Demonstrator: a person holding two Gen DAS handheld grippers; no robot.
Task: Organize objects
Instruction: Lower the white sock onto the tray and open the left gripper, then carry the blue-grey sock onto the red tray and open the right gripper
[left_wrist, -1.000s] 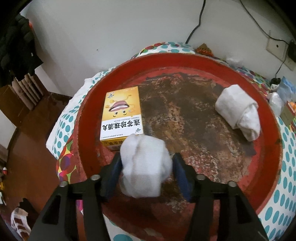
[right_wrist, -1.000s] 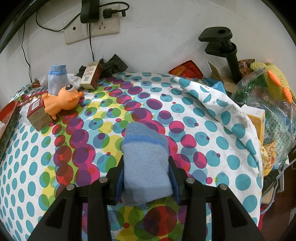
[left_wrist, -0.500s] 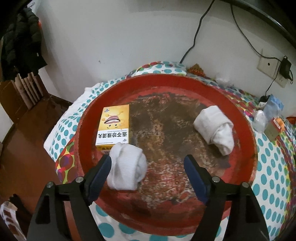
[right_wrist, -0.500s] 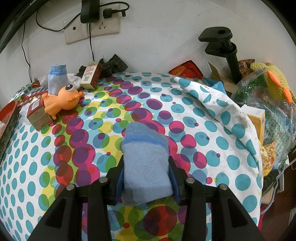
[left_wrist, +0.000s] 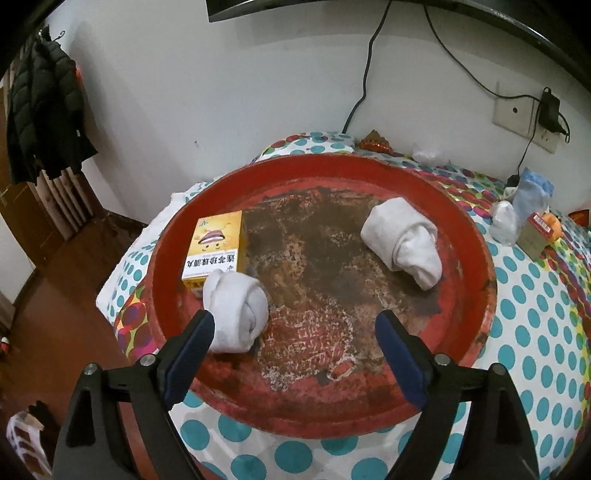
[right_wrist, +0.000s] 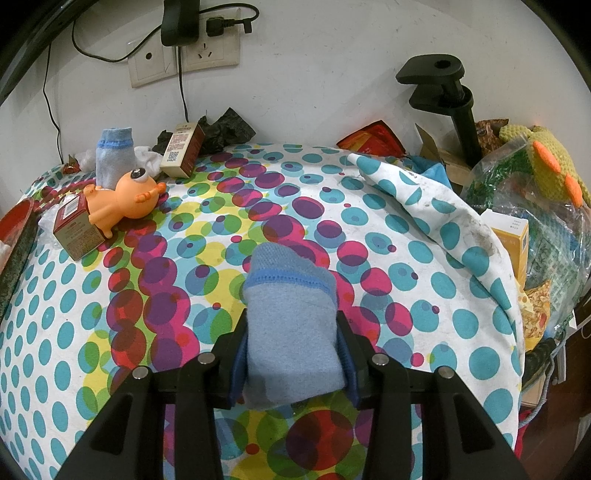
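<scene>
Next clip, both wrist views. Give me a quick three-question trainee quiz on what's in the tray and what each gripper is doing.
1. True or false: the left gripper grips a white sock roll.
2. How many white sock rolls lie in the red tray? A) one B) two C) three
3. The right gripper is shut on a ____ sock.

Key: 1 false, its jaws stand wide open, the roll lying beside the yellow box. 2 B. 3 blue.
</scene>
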